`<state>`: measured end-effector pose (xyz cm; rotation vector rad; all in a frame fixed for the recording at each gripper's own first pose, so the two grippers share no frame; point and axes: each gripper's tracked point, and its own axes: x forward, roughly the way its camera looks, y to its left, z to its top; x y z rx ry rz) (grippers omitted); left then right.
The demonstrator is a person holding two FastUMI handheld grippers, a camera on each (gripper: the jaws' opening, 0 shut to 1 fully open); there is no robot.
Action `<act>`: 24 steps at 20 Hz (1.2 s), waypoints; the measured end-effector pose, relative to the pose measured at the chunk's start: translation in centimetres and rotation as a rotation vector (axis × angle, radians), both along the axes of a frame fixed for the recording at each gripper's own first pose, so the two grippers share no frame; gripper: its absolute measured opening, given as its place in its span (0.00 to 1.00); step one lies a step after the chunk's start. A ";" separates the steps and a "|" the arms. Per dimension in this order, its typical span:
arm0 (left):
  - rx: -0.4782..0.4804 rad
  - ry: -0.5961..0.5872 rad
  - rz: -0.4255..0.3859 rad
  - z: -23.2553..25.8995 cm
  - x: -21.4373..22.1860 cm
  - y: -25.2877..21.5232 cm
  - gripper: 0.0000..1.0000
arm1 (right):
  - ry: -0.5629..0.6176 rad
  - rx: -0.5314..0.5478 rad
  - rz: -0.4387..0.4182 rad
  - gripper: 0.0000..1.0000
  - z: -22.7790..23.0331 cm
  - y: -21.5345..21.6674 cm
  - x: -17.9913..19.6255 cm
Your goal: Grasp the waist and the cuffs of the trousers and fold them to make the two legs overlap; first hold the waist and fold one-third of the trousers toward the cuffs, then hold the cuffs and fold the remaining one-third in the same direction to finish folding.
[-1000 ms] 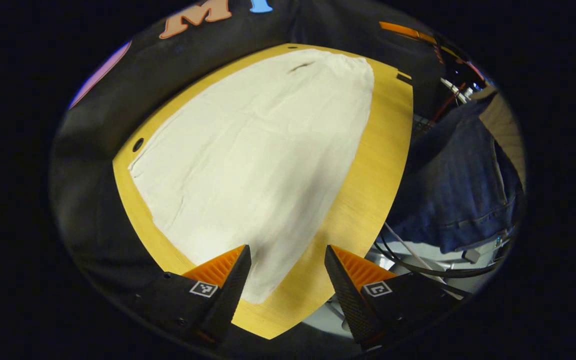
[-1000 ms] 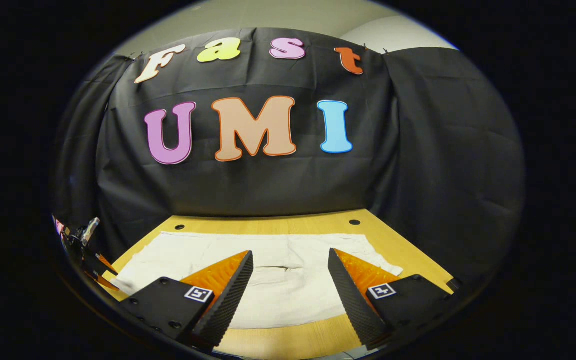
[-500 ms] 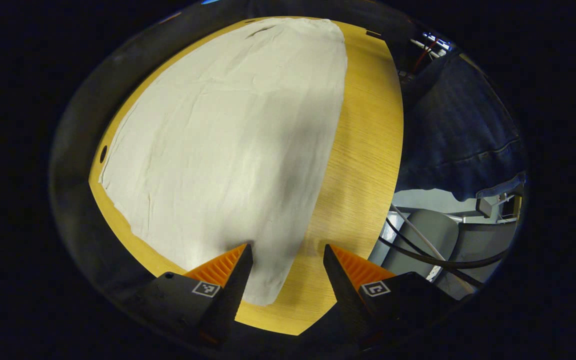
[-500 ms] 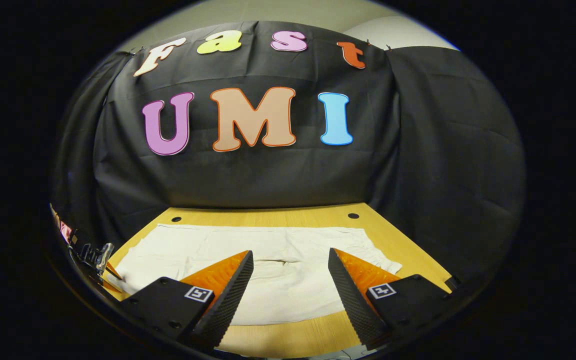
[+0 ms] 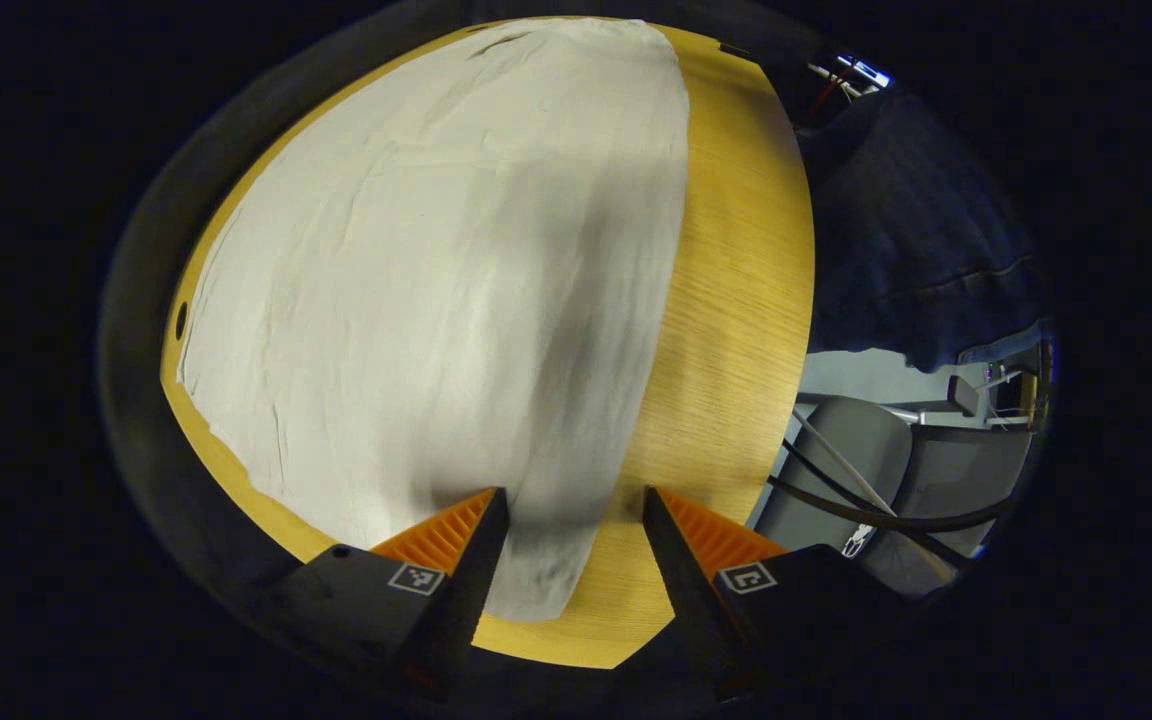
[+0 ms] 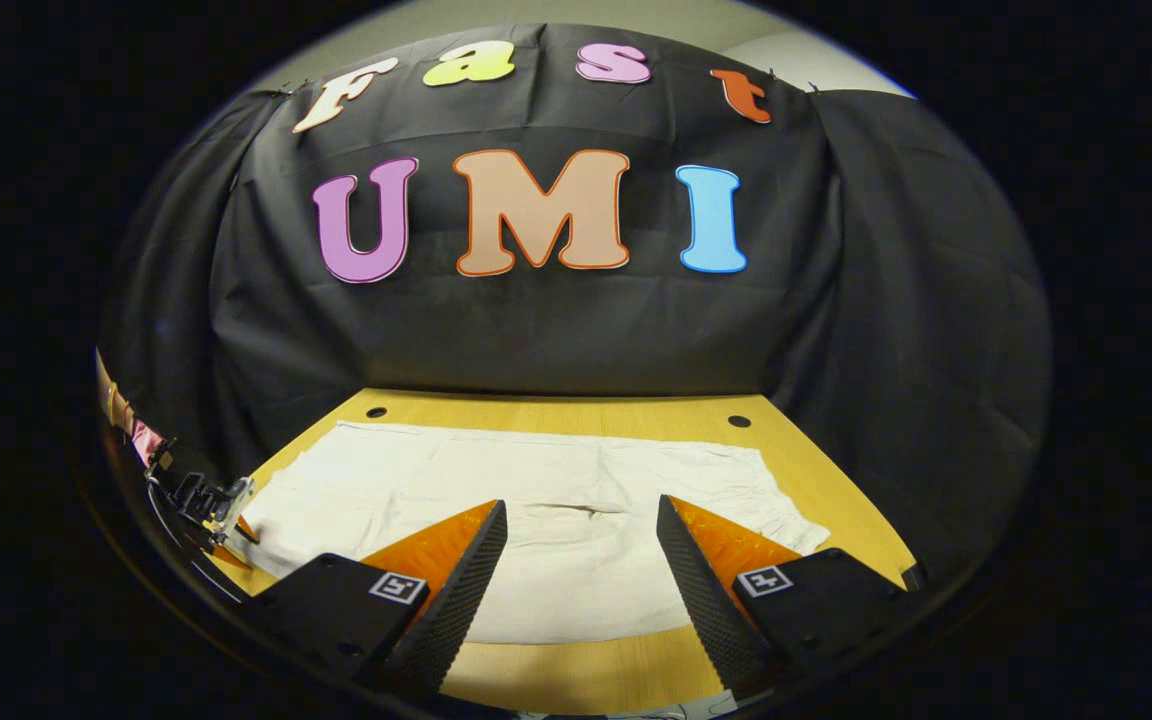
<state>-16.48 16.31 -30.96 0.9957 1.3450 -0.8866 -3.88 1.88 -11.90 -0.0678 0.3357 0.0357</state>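
Closer now, the left tool [image 5: 566, 545] hovers released over the trousers [image 5: 436, 280]' 6 o'clock corner; right tool [image 6: 581, 560] released too. Pinch both layers squarely.

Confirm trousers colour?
Plain off-white, no pattern. The trousers show best in the left gripper view, spread on the wooden table.

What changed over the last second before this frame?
The left tongs dropped closer to the white trousers' near corner; the right tongs shifted only slightly above them. Nothing was grasped: both tongs stay open, and the trousers stay flat on the wooden table.
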 end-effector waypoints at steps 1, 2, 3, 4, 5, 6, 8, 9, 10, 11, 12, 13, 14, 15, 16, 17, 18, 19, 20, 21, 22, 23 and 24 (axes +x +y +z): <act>0.014 0.007 -0.014 0.0 0.0 0.1 0.83 | 0.004 0.000 0.009 0.97 -0.2 0.0 0.0; 0.029 0.013 -0.029 0.0 0.1 0.2 0.82 | 0.009 0.002 0.017 0.97 -0.3 0.1 0.2; 0.041 0.018 -0.043 0.2 0.1 0.4 0.77 | 0.017 0.003 0.024 0.97 -0.5 0.1 0.4; 0.052 0.021 -0.056 0.1 0.4 0.6 0.75 | 0.025 0.007 0.032 0.97 -0.7 0.1 0.5; 0.065 0.025 -0.061 0.2 0.7 0.8 0.66 | 0.029 0.010 0.040 0.97 -0.8 0.1 0.8; 0.076 0.024 -0.057 0.2 1.0 0.7 0.62 | 0.032 0.010 0.049 0.97 -0.9 0.0 1.0; 0.095 0.016 -0.030 0.3 1.7 0.7 0.43 | 0.041 -0.009 0.066 0.94 -1.1 -0.3 1.5; 0.098 -0.001 -0.019 0.3 2.2 0.7 0.27 | 0.043 -0.024 0.076 0.93 -1.4 -0.5 1.8; 0.100 -0.007 -0.001 0.1 2.4 1.0 0.16 | 0.045 -0.036 0.091 0.96 -1.5 -0.6 2.1; 0.092 -0.010 0.000 0.2 2.3 0.6 0.00 | 0.050 -0.045 0.107 0.94 -1.7 -0.6 2.3; 0.093 -0.011 -0.006 0.0 2.4 0.8 0.00 | 0.056 -0.053 0.126 0.94 -1.8 -0.6 1.8; 0.098 -0.012 -0.013 0.0 2.4 0.8 0.00 | 0.065 -0.061 0.150 0.96 -2.2 -0.8 2.0; 0.097 -0.016 -0.022 0.1 2.5 0.8 0.00 | 0.077 -0.065 0.180 0.96 -2.5 -0.8 2.1; 0.092 -0.022 -0.033 0.1 2.5 0.7 0.00 | 0.093 -0.070 0.213 0.96 -2.9 -0.8 2.3; 0.089 -0.030 -0.035 0.0 2.6 0.7 0.00 | 0.114 -0.080 0.251 0.98 -3.4 -0.7 2.4; 0.097 -0.035 -0.025 -0.1 2.5 0.7 0.00 | 0.135 -0.102 0.292 0.98 -4.1 -0.9 2.4; 0.102 -0.035 -0.017 0.0 2.6 0.8 0.00 | 0.158 -0.134 0.334 0.98 -4.8 -1.4 2.4; 0.109 -0.033 -0.006 0.0 2.5 0.9 0.00 | 0.190 -0.169 0.381 0.98 -5.6 -1.9 2.1; 0.109 -0.035 0.007 0.0 2.5 0.9 0.00 | 0.222 -0.209 0.425 0.97 -6.6 -2.7 1.7; 0.108 -0.041 0.021 0.0 2.5 0.8 0.00 | 0.248 -0.252 0.463 0.98 -7.4 -3.7 1.5; 0.111 -0.046 0.032 0.0 2.6 0.8 0.00 | 0.280 -0.298 0.503 0.97 -8.6 -4.8 1.4; 0.116 -0.052 0.038 0.0 2.6 0.9 0.00 | 0.327 -0.348 0.543 0.98 -9.8 -6.0 1.0; 0.121 -0.059 0.041 0.0 2.6 0.9 0.00 | 0.372 -0.396 0.588 0.98 -10.9 -7.2 0.6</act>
